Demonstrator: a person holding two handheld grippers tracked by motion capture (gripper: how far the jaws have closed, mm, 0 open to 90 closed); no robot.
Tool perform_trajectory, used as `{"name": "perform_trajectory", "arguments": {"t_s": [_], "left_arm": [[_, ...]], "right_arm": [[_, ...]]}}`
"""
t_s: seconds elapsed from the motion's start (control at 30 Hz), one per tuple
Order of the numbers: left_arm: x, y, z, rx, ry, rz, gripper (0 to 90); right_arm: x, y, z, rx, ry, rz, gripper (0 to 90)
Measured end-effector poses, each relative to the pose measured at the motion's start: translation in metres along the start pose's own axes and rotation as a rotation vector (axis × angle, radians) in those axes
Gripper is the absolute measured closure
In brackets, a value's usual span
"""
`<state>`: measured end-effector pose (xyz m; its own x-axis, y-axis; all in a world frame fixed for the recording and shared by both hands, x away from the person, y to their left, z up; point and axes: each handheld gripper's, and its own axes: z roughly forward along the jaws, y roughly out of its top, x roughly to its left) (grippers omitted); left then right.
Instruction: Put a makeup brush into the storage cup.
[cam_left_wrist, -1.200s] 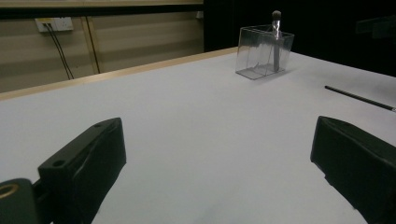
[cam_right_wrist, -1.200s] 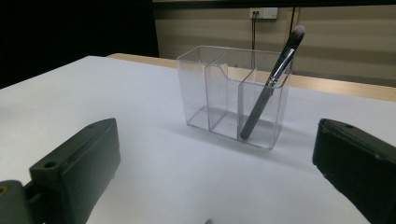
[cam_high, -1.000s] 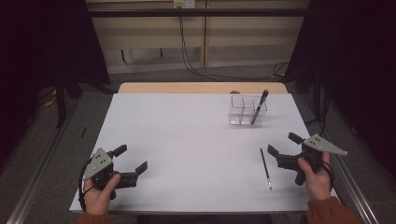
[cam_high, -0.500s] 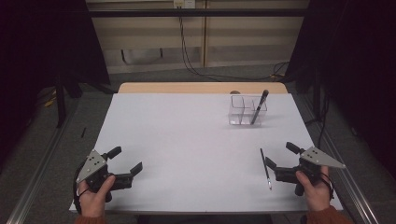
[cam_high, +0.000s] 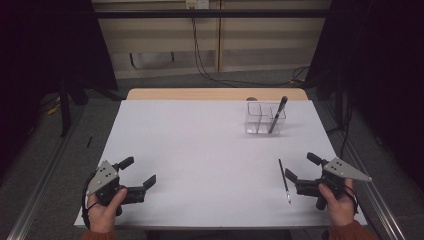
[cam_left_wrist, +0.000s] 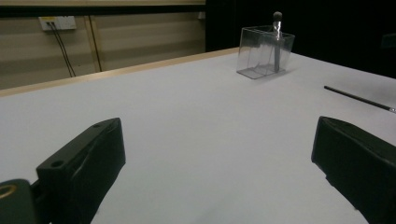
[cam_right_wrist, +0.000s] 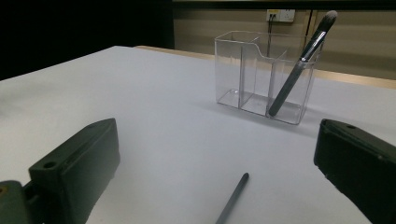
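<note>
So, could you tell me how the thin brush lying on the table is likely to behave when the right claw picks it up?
The loose brush looks slim and straight, so probably stiff and light. Its round handle may roll if nudged sideways. It lies flat on the white table, so the open right claw has little height to pinch and it might slip.

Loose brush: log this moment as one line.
right gripper open beside loose brush | brush flat on table | second brush in clear holder | left gripper open, idle
</note>
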<state>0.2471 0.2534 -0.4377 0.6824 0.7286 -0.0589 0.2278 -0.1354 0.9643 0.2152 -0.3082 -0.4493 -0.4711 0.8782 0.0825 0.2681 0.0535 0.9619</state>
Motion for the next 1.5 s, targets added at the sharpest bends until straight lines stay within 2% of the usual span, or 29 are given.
{"name": "perform_trajectory", "arguments": {"t_s": [0.3,0.6,0.67,0.77,0.83,1.1,1.2,1.3,1.33,1.43,1.5], "left_arm": [[0.001,0.0,0.002,0.002,-0.02,0.002,3.0],[-0.001,0.002,0.003,0.006,-0.017,0.018,3.1],[0.0,0.002,0.003,0.007,-0.016,0.014,3.1],[0.0,0.002,0.003,0.008,-0.018,0.016,3.1],[-0.001,0.003,0.003,0.014,-0.022,0.033,3.1],[0.0,0.002,0.004,0.012,-0.023,0.026,3.1],[0.0,0.003,0.003,0.012,-0.02,0.025,3.2],[0.0,0.003,0.003,0.013,-0.016,0.025,3.7],[0.001,0.003,0.003,0.012,-0.016,0.026,3.7],[0.001,0.003,0.002,0.012,-0.016,0.03,3.6],[0.001,0.003,0.002,0.011,-0.016,0.027,3.6]], "right_arm": [[0.004,0.004,0.008,0.003,0.008,0.004,0.0],[-0.002,0.018,0.023,0.009,0.019,-0.006,0.0],[-0.002,0.021,0.028,0.009,0.004,-0.01,0.0],[-0.005,0.027,0.037,0.03,-0.004,0.005,0.0],[-0.006,0.028,0.039,0.038,-0.012,0.004,0.0],[-0.011,0.032,0.044,0.097,-0.002,0.027,0.9],[-0.012,0.036,0.043,0.129,0.017,0.005,3.0],[-0.013,0.039,0.047,0.212,0.017,-0.03,3.2],[-0.013,0.039,0.047,0.212,0.017,-0.03,3.2],[-0.013,0.04,0.052,0.288,0.025,-0.044,3.8],[-0.013,0.041,0.054,0.353,0.01,-0.032,3.8]]}}
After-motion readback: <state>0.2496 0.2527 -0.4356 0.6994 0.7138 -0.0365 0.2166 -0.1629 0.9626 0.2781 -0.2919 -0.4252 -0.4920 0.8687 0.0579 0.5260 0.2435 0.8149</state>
